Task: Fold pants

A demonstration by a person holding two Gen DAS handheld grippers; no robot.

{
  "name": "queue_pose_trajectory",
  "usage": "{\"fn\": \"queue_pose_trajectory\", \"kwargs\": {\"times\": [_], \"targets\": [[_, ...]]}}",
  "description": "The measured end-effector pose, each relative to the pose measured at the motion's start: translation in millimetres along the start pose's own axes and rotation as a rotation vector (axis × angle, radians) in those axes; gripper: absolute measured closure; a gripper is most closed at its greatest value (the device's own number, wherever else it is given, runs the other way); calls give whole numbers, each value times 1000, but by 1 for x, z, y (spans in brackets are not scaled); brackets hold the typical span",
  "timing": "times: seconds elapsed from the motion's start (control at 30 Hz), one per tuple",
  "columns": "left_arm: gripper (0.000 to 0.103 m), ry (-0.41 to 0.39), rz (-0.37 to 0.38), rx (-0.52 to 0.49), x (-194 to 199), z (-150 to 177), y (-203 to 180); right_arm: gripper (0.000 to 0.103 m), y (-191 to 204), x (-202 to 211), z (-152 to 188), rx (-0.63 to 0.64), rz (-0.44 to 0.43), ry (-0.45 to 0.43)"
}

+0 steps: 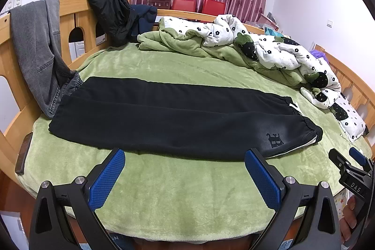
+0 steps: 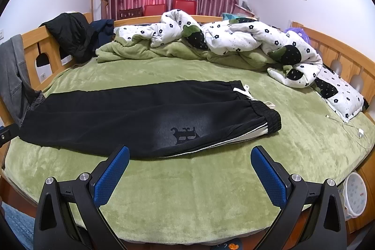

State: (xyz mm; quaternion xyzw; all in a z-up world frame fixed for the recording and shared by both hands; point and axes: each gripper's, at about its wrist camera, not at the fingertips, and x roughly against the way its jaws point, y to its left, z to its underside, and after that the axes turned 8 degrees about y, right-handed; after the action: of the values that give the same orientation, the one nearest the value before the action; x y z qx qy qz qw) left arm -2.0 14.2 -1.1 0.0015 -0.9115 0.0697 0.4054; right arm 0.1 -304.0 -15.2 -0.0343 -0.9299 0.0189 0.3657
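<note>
Black pants [image 1: 168, 118] lie flat on the green bed cover, folded lengthwise with one leg on the other, waistband to the right and cuffs to the left. They also show in the right wrist view [image 2: 131, 118], with a white drawstring [image 2: 245, 90] at the waistband. My left gripper [image 1: 185, 156] is open and empty, just short of the pants' near edge. My right gripper [image 2: 189, 151] is open and empty near the waist end; it shows at the right edge of the left wrist view [image 1: 346, 156].
Grey jeans [image 1: 37, 48] and a black jacket [image 1: 112, 13] hang on the wooden bed rail [image 1: 70, 4]. A crumpled flowered quilt [image 1: 269, 46] lies at the back. A phone [image 1: 23, 152] rests at the left edge. A white charger cable [image 2: 346, 125] lies at the right.
</note>
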Motion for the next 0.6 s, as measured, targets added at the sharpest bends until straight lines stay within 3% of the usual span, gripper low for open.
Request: {"fn": "queue_pose_trajectory", "kwargs": {"times": [0.43,0.6], "targets": [[0,-29,-10,4,8,-4,-2,1,4,5,6,-1,2,-36],[0,-62,-68,2,1,2,8,1,2,10,12,28,16,-69]]}}
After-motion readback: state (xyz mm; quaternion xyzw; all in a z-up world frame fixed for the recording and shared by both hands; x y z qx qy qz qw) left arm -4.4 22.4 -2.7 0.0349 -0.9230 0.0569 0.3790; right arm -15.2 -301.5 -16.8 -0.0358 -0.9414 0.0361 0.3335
